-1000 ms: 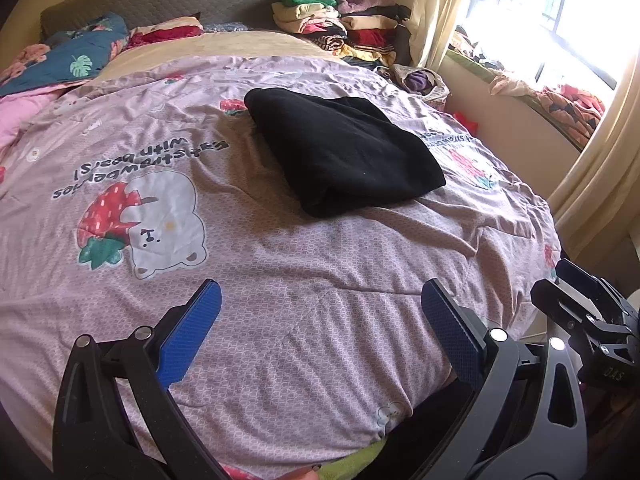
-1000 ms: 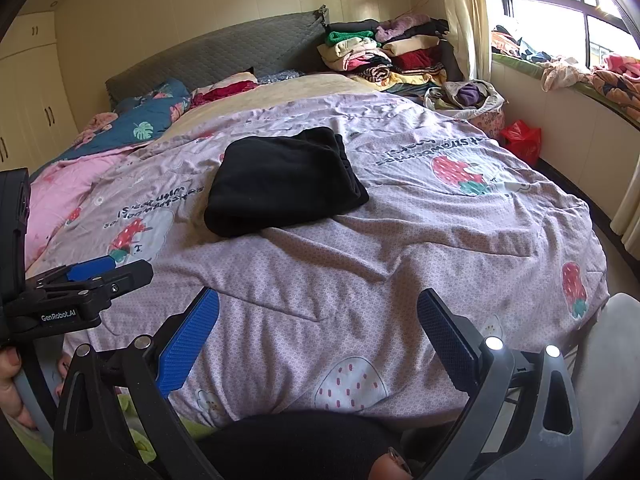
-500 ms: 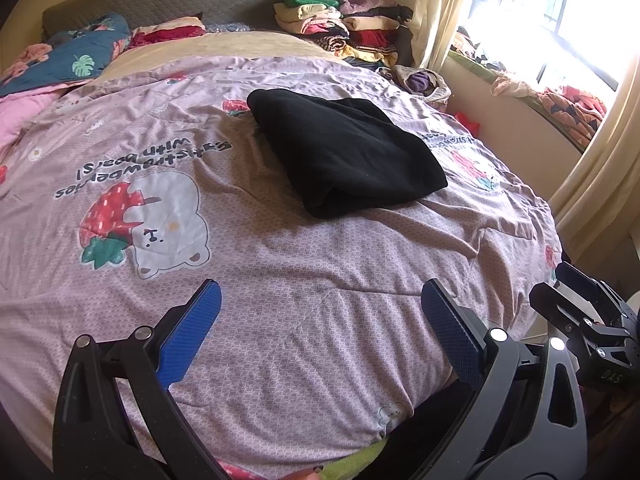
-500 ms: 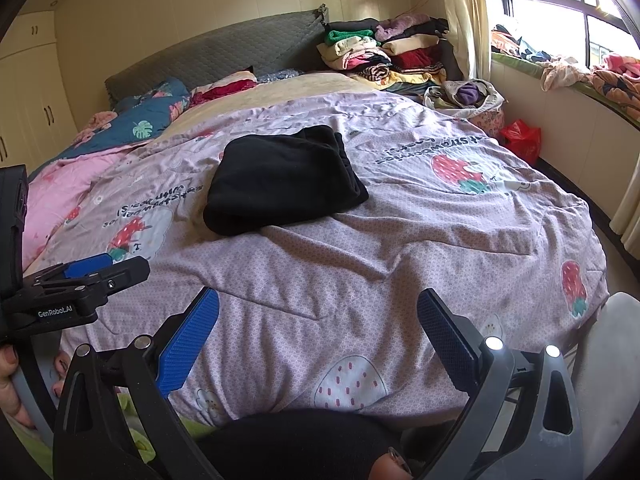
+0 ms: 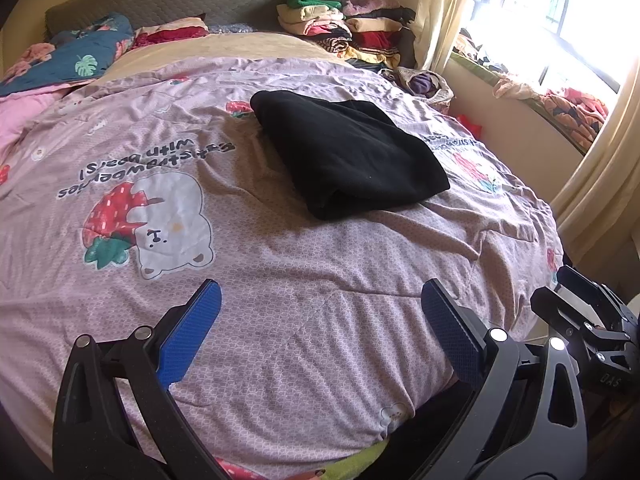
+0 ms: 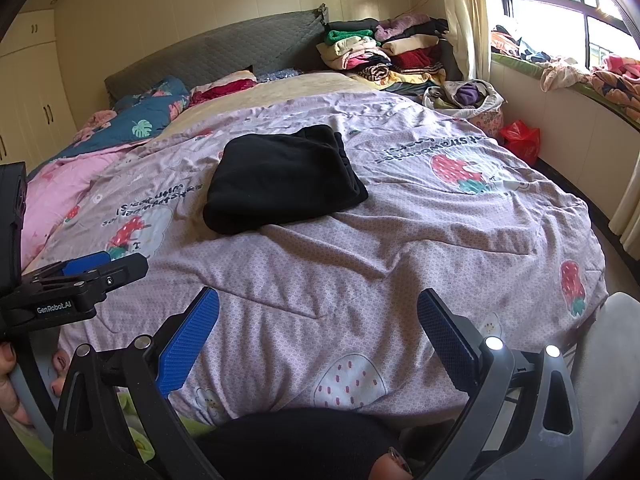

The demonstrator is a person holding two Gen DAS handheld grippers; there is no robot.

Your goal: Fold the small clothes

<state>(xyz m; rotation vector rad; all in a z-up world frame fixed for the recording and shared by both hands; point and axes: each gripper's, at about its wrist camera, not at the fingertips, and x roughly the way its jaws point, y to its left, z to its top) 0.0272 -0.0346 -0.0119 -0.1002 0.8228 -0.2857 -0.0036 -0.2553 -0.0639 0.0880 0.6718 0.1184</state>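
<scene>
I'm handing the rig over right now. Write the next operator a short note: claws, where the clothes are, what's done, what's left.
Left claw: open, empty, held above the near edge of the bed.
Right claw: open, empty, beside it, same height.
Black garment: folded into a compact rectangle, lying mid-bed on the pink quilt, touched by neither claw.
Done: that piece looks finished.
Left: a pile of clothes sits at the bed's far corner by the headboard; whether any of it needs folding cannot be told from here. Fetch the next small item if there is one.
</scene>
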